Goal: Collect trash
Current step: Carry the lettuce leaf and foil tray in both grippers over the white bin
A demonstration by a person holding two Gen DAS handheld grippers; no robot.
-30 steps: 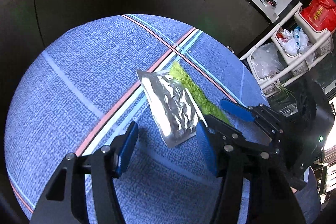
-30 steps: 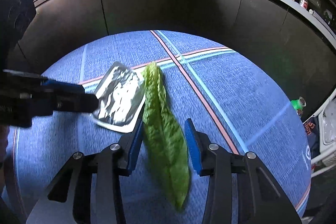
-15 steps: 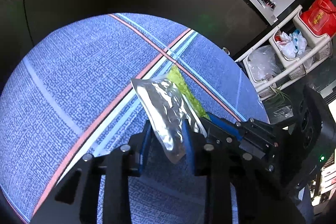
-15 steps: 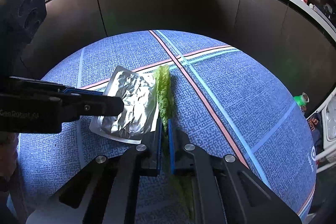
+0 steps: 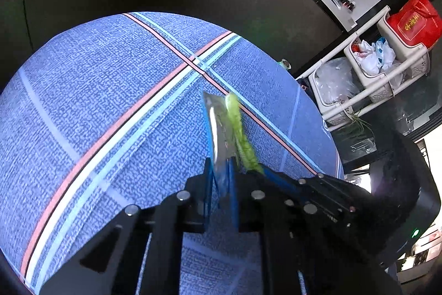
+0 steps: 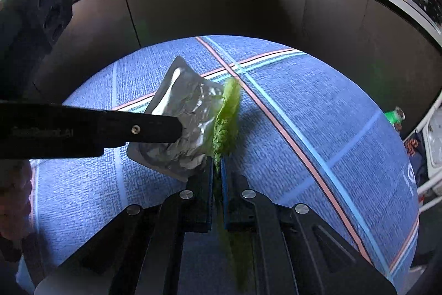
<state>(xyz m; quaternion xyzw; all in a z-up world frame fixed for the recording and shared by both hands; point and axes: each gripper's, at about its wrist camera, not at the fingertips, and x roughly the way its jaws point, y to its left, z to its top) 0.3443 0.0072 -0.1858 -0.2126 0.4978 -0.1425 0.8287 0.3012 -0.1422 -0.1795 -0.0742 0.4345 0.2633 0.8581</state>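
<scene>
Your left gripper [image 5: 221, 170] had its fingers [image 5: 233, 184] closed narrowly on the silver foil pouch [image 5: 218, 129], which stood edge-on between the blue pads in the left wrist view and was lifted clear of the blue checked worktop [image 5: 110, 101]. In the right wrist view the same pouch [image 6: 187, 120] showed its crinkled face, with your left gripper's black finger [image 6: 138, 129] reaching in from the left and pinching its lower edge.

Your right gripper [image 6: 217, 170] had its fingers [image 6: 208, 184] pressed nearly together on the green lettuce leaf [image 6: 226, 118] — the leaf rose past the tips and its other end trailed down between the gripper's arms. Leaf and pouch were touching side by side, both held above the worktop [image 6: 331, 115] near the crossing of the pink and pale stripes.

Beyond the worktop's far edge stood a white rack of bins [image 5: 373, 79] holding plastic bags — a red bag [image 5: 414, 21] sat in the top one.
</scene>
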